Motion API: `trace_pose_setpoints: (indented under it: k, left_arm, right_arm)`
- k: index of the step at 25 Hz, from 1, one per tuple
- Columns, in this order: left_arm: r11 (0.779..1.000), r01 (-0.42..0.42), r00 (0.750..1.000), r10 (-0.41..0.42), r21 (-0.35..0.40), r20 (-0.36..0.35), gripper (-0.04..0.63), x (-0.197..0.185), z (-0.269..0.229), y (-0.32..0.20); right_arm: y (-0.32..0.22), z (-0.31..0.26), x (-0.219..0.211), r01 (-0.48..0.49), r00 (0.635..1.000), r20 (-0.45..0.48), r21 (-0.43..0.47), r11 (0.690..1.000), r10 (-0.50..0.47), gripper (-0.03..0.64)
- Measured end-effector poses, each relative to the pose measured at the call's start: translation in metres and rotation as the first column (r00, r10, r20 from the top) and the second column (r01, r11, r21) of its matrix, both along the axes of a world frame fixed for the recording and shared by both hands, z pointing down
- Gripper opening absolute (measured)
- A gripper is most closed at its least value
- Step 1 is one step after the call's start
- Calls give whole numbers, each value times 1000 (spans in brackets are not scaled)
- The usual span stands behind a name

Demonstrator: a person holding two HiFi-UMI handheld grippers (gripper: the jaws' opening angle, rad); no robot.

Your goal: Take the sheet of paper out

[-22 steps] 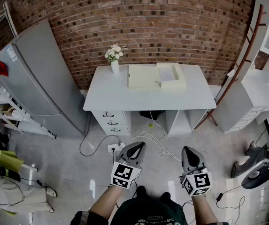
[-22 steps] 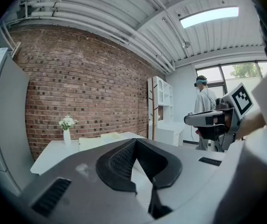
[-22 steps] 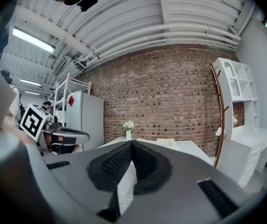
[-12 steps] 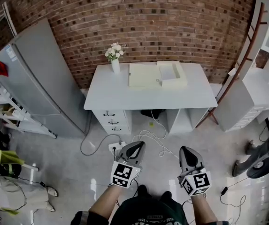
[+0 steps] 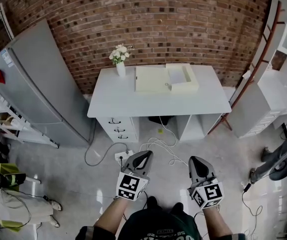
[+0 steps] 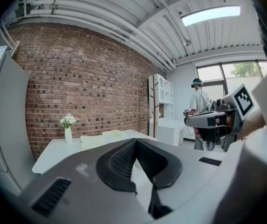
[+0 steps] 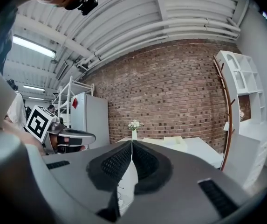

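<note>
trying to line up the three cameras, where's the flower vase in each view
Head view: the flower vase is upper middle, slightly left, at the back left corner of the white desk.
Left gripper view: the flower vase is left of centre, at mid height.
Right gripper view: the flower vase is near the centre, small and far off.
Shared landmark: the brick wall right behind it.

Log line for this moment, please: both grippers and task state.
left gripper: shut, empty | right gripper: shut, empty | cream box: on white desk, untouched | paper: not made out | person: back from desk
</note>
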State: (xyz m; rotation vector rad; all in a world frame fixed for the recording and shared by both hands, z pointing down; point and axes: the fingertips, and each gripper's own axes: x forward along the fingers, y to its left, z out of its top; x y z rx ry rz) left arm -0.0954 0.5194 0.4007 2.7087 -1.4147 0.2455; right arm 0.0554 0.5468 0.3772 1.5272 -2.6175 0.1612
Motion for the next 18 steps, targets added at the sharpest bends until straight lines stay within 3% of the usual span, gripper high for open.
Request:
trace_pose_setpoints:
  k: [11,18]
  left_arm:
    - [1000,11,1000,-11,-13,7,10,-32,10,-19]
    - [999,1,1000,-1,-46,9,9,-31,19,-38]
  right_arm:
    - [-17,9,-21,-33,999,27,-28,999,34,69]
    - [-31,14,-24,-37,999,29,-60,998,39,69]
